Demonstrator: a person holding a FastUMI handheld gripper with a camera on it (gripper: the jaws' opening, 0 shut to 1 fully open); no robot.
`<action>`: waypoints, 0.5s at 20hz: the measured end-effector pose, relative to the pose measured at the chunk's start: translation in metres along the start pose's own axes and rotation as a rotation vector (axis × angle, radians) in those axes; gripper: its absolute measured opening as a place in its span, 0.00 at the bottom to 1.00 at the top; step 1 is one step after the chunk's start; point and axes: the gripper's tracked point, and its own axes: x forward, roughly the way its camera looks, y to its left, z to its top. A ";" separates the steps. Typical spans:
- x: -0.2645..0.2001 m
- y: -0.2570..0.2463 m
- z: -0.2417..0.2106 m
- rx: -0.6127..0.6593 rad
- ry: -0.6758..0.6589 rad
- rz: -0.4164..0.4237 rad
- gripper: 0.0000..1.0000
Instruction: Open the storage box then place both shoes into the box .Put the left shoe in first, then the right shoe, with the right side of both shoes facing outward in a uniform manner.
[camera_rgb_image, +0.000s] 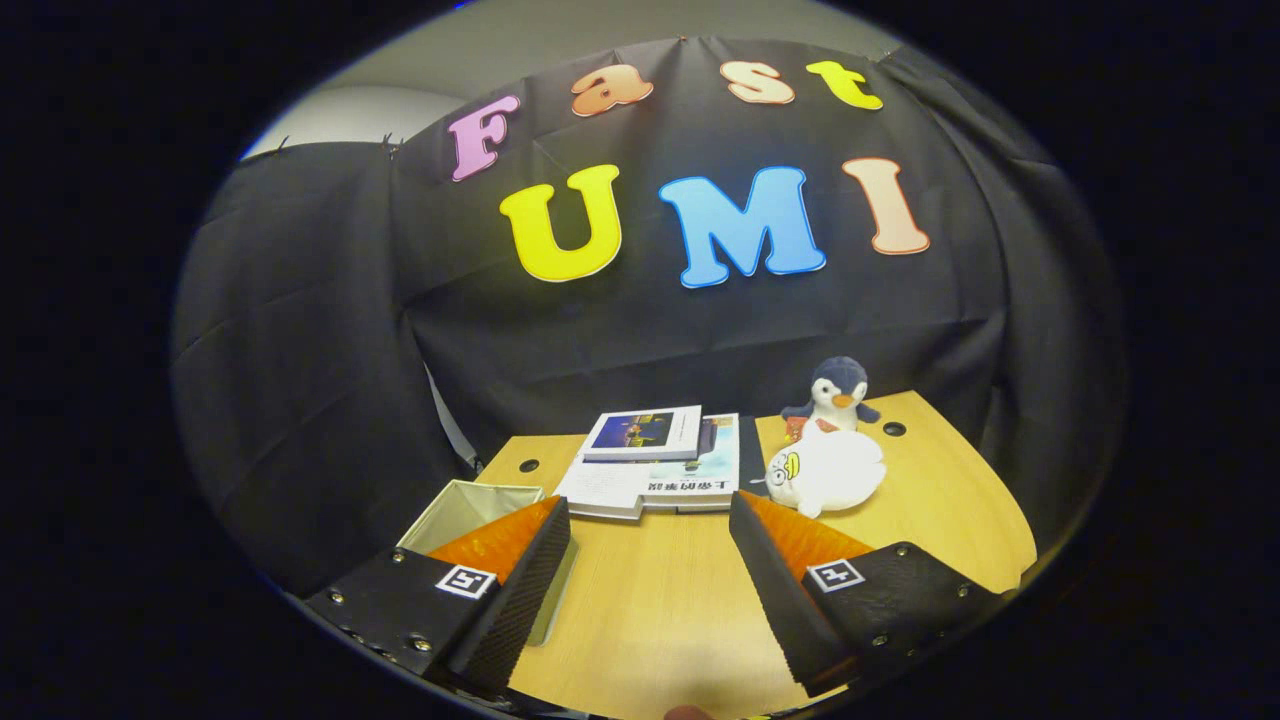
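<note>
Wooden table (650, 600) lies under the released gripper (650, 520); storage box (470, 505) sits open at near left, books (655, 465) beyond.

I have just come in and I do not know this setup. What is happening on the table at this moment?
A person holds a handheld gripper above a wooden table. Its jaws stand open and hold nothing. A beige storage box sits beside one finger, partly hidden, seemingly open at the top. Beyond the fingers lie stacked books, a white plush toy and a penguin toy. Nothing is being handled yet.
</note>
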 end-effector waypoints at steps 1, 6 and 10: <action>-0.006 -0.007 0.005 -0.006 -0.024 -0.001 0.97; -0.037 -0.035 0.020 -0.055 -0.131 -0.048 0.97; -0.045 -0.048 0.026 -0.043 -0.170 -0.061 0.97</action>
